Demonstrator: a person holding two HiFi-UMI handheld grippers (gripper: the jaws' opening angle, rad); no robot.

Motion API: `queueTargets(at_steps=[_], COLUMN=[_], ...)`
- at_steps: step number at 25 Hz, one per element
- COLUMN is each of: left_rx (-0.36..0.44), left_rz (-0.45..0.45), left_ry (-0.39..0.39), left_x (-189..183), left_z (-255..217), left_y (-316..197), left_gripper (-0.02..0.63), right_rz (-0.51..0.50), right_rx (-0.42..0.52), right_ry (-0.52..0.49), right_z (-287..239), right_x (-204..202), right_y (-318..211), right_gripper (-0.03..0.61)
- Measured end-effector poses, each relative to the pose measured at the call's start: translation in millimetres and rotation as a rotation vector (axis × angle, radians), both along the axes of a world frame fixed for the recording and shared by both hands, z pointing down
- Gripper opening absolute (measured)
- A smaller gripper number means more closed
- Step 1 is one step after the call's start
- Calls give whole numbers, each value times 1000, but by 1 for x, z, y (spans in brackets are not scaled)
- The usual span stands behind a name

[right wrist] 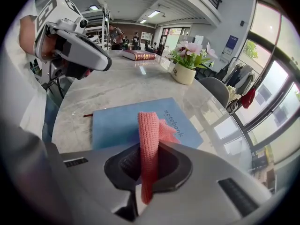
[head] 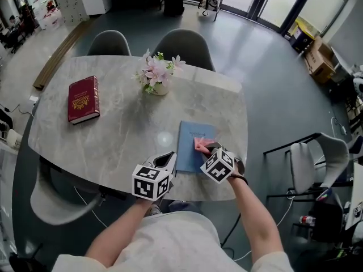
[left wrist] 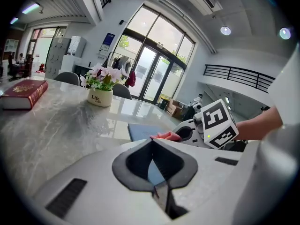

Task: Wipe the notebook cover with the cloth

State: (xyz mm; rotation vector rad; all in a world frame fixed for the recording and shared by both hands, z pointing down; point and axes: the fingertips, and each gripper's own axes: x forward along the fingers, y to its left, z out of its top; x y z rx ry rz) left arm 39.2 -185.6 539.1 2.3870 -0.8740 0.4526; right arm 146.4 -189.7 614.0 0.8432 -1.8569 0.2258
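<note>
A blue notebook [head: 190, 147] lies flat near the front edge of the marble table [head: 119, 135]. My right gripper [head: 209, 148] is shut on a pink knitted cloth [head: 201, 145], which rests on the notebook's right half. In the right gripper view the cloth [right wrist: 150, 135] stands folded between the jaws over the notebook [right wrist: 117, 123]. My left gripper [head: 167, 160] hovers just left of the notebook, shut and holding nothing. The left gripper view shows the notebook [left wrist: 143, 130], the cloth [left wrist: 166, 136] and the right gripper [left wrist: 190, 132] beyond its own jaws [left wrist: 151, 144].
A red hardback book [head: 83, 99] lies at the table's left. A small pot of pink flowers [head: 157, 77] stands at the back middle. Two grey chairs [head: 184, 44] sit behind the table, and another chair [head: 317, 157] stands to the right.
</note>
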Motion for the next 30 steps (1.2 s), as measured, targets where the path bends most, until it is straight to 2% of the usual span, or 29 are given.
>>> queueTargets(at_steps=[20, 30], left_rx=[-5, -9], left_rz=[69, 75], left_ry=[19, 25], left_x=[3, 0], left_z=[0, 0], left_y=[38, 45], left_gripper=[8, 8], right_rz=[50, 23], right_rx=[-45, -58], right_ry=[-76, -86], right_z=[0, -9], right_x=[-16, -23], right_y=[80, 105], right_gripper=[15, 15])
